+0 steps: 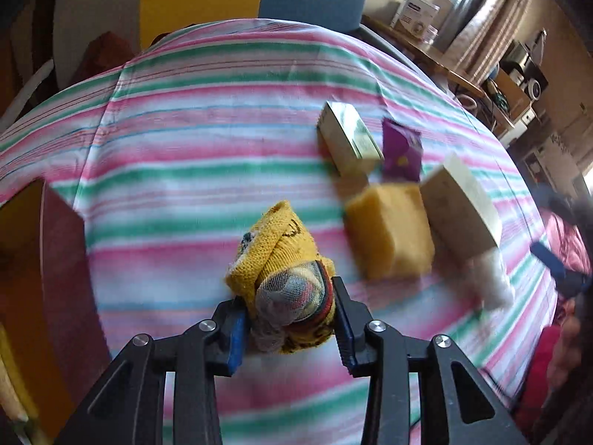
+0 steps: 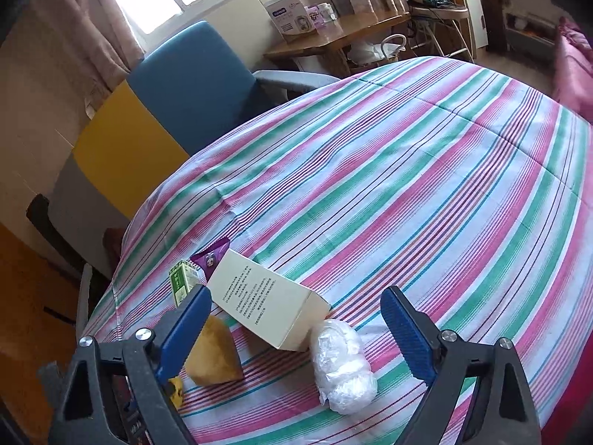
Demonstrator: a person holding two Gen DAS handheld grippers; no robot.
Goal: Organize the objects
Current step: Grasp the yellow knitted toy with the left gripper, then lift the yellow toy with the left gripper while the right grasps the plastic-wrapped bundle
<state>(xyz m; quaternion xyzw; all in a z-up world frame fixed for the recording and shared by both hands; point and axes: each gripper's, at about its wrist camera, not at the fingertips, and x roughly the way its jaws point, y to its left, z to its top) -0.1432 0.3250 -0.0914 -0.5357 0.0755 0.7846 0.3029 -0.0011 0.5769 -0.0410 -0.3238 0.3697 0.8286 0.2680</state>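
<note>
My left gripper (image 1: 291, 319) is shut on a rolled yellow sock (image 1: 281, 259) and holds it over the striped tablecloth (image 1: 185, 155). To its right lie a yellow sponge (image 1: 389, 230), a cream box (image 1: 459, 207), a small green-and-white box (image 1: 348, 137), a purple wrapper (image 1: 402, 152) and a white plastic-wrapped bundle (image 1: 489, 278). My right gripper (image 2: 296, 330) is open and empty, just above the white bundle (image 2: 343, 363). The cream box (image 2: 267, 300), sponge (image 2: 213, 356), green box (image 2: 183, 282) and purple wrapper (image 2: 211, 257) lie beyond it.
A brown-sided box with a yellow inside (image 1: 44, 278) stands at the table's left edge. A blue chair (image 2: 192, 85) and a yellow panel (image 2: 122, 155) stand beyond the table. A wooden side table with boxes (image 2: 333, 37) is further back.
</note>
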